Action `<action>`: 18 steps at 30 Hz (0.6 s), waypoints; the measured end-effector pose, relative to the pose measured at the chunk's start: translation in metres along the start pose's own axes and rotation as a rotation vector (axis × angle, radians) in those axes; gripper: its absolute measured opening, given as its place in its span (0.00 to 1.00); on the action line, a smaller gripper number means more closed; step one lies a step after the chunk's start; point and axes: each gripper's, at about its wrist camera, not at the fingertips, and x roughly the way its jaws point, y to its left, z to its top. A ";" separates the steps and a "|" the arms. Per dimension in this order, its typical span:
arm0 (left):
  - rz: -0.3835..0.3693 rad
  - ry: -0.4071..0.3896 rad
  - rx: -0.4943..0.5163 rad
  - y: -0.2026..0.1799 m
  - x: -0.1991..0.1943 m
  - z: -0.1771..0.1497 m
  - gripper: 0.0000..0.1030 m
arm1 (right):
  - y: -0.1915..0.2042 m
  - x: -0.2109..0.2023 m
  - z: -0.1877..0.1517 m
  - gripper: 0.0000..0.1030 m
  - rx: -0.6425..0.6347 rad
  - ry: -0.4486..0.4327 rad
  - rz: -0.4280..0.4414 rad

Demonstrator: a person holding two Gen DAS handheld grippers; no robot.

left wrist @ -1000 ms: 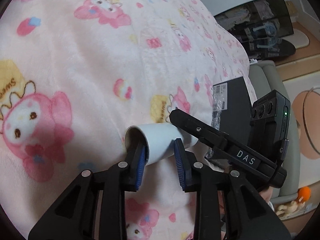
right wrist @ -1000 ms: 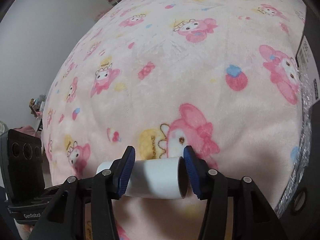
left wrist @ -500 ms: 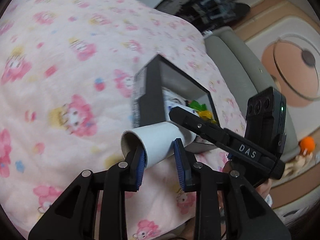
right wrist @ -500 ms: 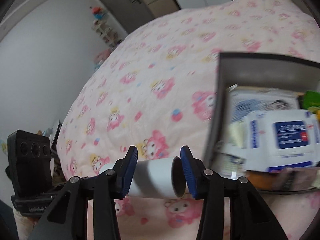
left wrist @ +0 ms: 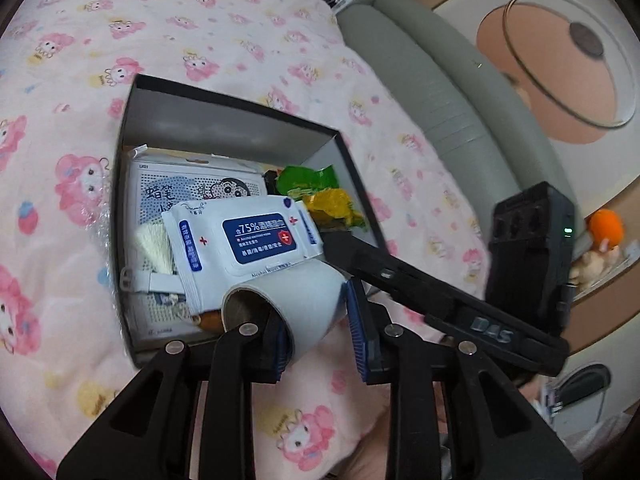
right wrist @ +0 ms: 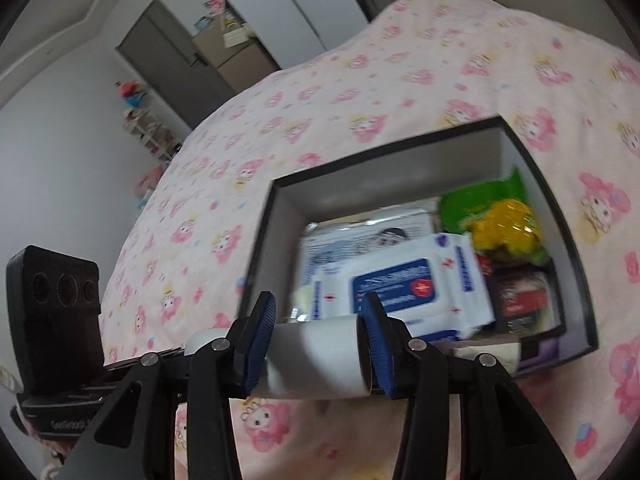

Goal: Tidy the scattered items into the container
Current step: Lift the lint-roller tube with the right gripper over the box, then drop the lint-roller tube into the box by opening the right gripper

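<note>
Pink cartoon-print blanket covers most of both views, edges cut off by the fisheye rim. On it sits an open black box, grey inside, near wall partly behind the grippers. Inside: printed cartoon pack, mostly buried under a white 75% alcohol wipes pack; green wrapper and yellow wrapper at the far corner; a dark red-labelled pkg is blurred, can't ID.

White cardboard tube hangs over the box's near edge, carried by both tools. Left gripper clamps one end, one pad inside the bore, other outside. Right gripper pinches the tube lengthwise, pads on its ends; its jaws have just been closing on it. Motion blur softens the right view.
</note>
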 end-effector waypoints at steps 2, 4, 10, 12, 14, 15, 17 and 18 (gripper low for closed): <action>-0.014 0.031 -0.024 0.003 0.016 0.002 0.25 | -0.017 -0.001 0.000 0.39 0.033 -0.001 -0.008; 0.006 0.048 -0.045 0.007 0.028 0.003 0.25 | -0.027 -0.001 -0.002 0.39 0.049 -0.001 -0.028; 0.119 0.036 -0.098 0.021 0.024 -0.005 0.31 | -0.045 -0.006 -0.006 0.39 0.082 -0.015 -0.053; 0.149 0.003 -0.106 0.024 0.012 -0.008 0.39 | -0.051 -0.007 -0.007 0.39 0.094 -0.016 -0.067; 0.180 -0.029 -0.120 0.025 -0.002 -0.011 0.40 | -0.055 -0.006 -0.008 0.39 0.105 -0.009 -0.075; 0.206 -0.033 -0.125 0.024 -0.007 -0.012 0.40 | -0.055 -0.006 -0.009 0.39 0.105 -0.004 -0.079; 0.278 -0.029 -0.115 0.016 -0.018 -0.014 0.40 | -0.051 -0.004 -0.012 0.39 0.088 0.010 -0.084; 0.289 -0.041 -0.091 0.009 -0.024 -0.017 0.40 | -0.047 -0.003 -0.013 0.39 0.075 0.013 -0.084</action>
